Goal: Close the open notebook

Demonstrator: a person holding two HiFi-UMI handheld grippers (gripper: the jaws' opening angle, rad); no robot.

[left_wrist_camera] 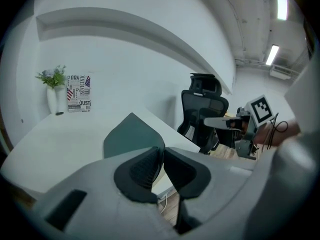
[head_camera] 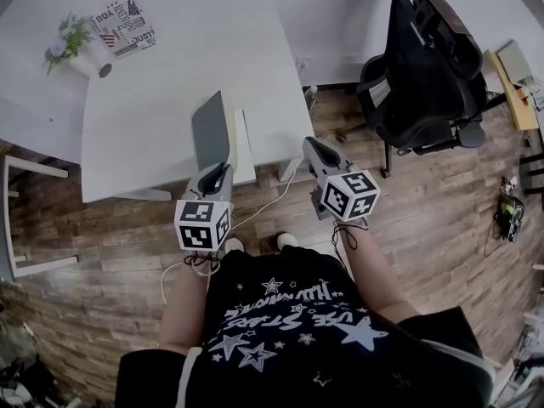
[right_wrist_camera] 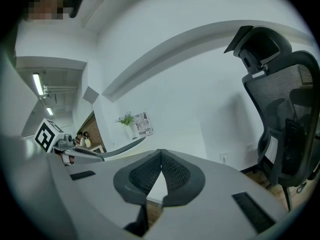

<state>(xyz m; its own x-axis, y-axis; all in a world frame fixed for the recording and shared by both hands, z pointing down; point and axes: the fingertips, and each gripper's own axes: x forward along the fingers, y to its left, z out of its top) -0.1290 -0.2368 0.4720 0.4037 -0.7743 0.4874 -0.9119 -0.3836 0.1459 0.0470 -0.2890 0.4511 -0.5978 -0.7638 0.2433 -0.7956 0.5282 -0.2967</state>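
Note:
The notebook lies at the front edge of the white table (head_camera: pixel 144 109). Its grey cover (head_camera: pixel 210 131) stands raised and its white pages (head_camera: pixel 244 147) lie flat beside it. My left gripper (head_camera: pixel 221 172) is shut with nothing between its pads, just in front of the notebook's near end; I cannot tell whether it touches. In the left gripper view the cover (left_wrist_camera: pixel 131 133) rises right behind the shut left gripper (left_wrist_camera: pixel 162 150). My right gripper (head_camera: pixel 311 145) hangs off the table's right front corner, over the floor. It is shut and empty (right_wrist_camera: pixel 160 153).
A plant in a white vase (head_camera: pixel 75 48) and a printed card (head_camera: pixel 124 24) stand at the table's far left. A black office chair (head_camera: pixel 425 66) is to the right. A white cable (head_camera: pixel 259 206) runs across the wooden floor. A white frame (head_camera: pixel 24 219) stands at the left.

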